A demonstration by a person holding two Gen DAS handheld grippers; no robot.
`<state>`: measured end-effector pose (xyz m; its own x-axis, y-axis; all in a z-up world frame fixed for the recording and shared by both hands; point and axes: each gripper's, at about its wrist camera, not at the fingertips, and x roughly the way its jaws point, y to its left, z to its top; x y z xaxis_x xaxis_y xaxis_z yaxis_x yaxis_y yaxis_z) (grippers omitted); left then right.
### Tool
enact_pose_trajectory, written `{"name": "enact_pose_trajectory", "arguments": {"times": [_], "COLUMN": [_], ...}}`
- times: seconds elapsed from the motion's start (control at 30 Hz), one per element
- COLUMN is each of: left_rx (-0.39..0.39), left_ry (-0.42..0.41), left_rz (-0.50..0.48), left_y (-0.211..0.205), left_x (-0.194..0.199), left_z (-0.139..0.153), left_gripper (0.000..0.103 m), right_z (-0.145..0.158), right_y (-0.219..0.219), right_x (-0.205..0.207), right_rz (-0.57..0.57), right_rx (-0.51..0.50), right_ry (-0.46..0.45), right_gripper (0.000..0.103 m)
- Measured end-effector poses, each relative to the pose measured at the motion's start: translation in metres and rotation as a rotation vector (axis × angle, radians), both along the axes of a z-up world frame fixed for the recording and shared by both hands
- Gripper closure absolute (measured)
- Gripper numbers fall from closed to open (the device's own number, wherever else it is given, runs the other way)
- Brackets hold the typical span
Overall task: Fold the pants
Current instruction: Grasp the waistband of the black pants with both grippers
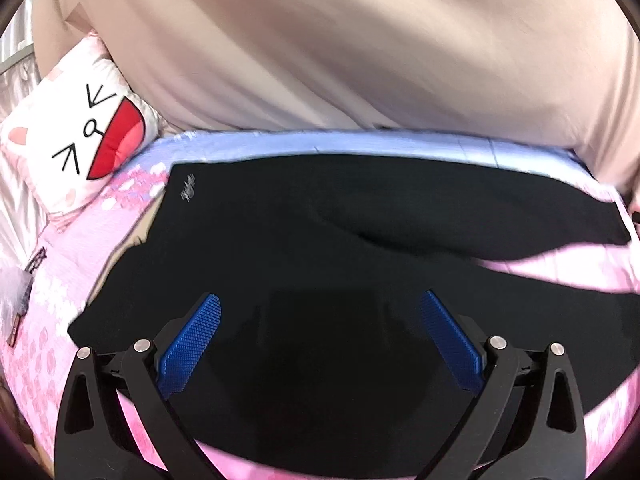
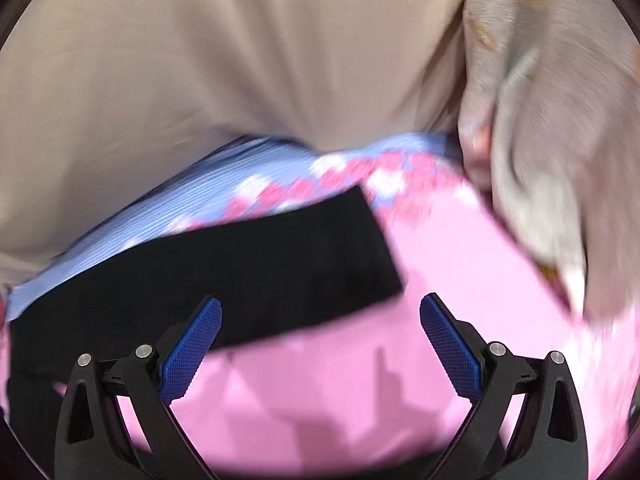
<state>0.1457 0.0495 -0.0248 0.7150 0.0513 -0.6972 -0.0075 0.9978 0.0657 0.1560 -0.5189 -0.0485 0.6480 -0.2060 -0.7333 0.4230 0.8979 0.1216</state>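
Hovering over black pants [image 1: 340, 240] spread flat on pink bedsheet [image 1: 52, 304], left gripper [image 1: 320, 316] wide open, blue pads [image 1: 192, 344] apart, nothing held. Right gripper [image 2: 320, 320] also spread wide and empty above bare pink sheet, pant leg end [image 2: 352, 248] just beyond its left pad. Cartoon-face pillow [image 1: 80, 140] at bed's far left corner. Beige cloth [image 1: 340, 40] behind far edge.

we see black pants [image 1: 320, 240] with a small pale script mark, lying on a pink bed sheet [image 2: 460, 248] with a rose-printed, pale blue striped edge beyond our gripper. our fingers [image 1: 192, 344] carry blue textured pads on black. left sits a white pillow [image 1: 80, 140], red mouth, black lines.
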Motion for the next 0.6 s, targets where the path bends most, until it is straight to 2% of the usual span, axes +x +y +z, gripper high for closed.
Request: {"name": "enact_pose_trajectory", "arguments": {"times": [0.07, 0.17, 0.23, 0.3, 0.33, 0.43, 0.47, 0.5, 0.53, 0.6], "left_rx": [0.031, 0.069, 0.078, 0.099, 0.107, 0.096, 0.072, 0.047, 0.025, -0.042], "left_ry": [0.008, 0.044, 0.055, 0.06, 0.073, 0.111, 0.116, 0.125, 0.144, 0.186], "left_rz": [0.018, 0.042, 0.061, 0.094, 0.112, 0.207, 0.231, 0.258, 0.286, 0.341], "left_y": [0.002, 0.011, 0.021, 0.036, 0.048, 0.095, 0.11, 0.126, 0.144, 0.18], "left_x": [0.017, 0.047, 0.064, 0.085, 0.101, 0.147, 0.16, 0.174, 0.19, 0.222], "left_z": [0.001, -0.001, -0.003, -0.003, -0.004, -0.004, -0.004, -0.005, -0.008, -0.016], "left_gripper": [0.005, 0.005, 0.005, 0.005, 0.005, 0.005, 0.005, 0.005, 0.005, 0.005], "right_z": [-0.005, -0.021, -0.034, -0.044, -0.049, -0.048, -0.048, -0.047, -0.046, -0.044], "right_y": [-0.024, -0.048, -0.055, -0.054, -0.052, -0.045, -0.045, -0.047, -0.048, -0.042], "right_x": [0.028, 0.062, 0.08, 0.092, 0.097, 0.099, 0.098, 0.099, 0.097, 0.094], "right_rz": [0.013, 0.026, 0.041, 0.056, 0.065, 0.085, 0.087, 0.095, 0.111, 0.107], "right_rx": [0.0, 0.042, 0.068, 0.068, 0.05, 0.013, 0.019, 0.039, 0.083, 0.056], "right_ry": [0.005, 0.032, 0.066, 0.1, 0.117, 0.098, 0.092, 0.082, 0.066, 0.065], "right_gripper": [0.005, 0.011, 0.018, 0.03, 0.03, 0.055, 0.078, 0.09, 0.09, 0.091]}}
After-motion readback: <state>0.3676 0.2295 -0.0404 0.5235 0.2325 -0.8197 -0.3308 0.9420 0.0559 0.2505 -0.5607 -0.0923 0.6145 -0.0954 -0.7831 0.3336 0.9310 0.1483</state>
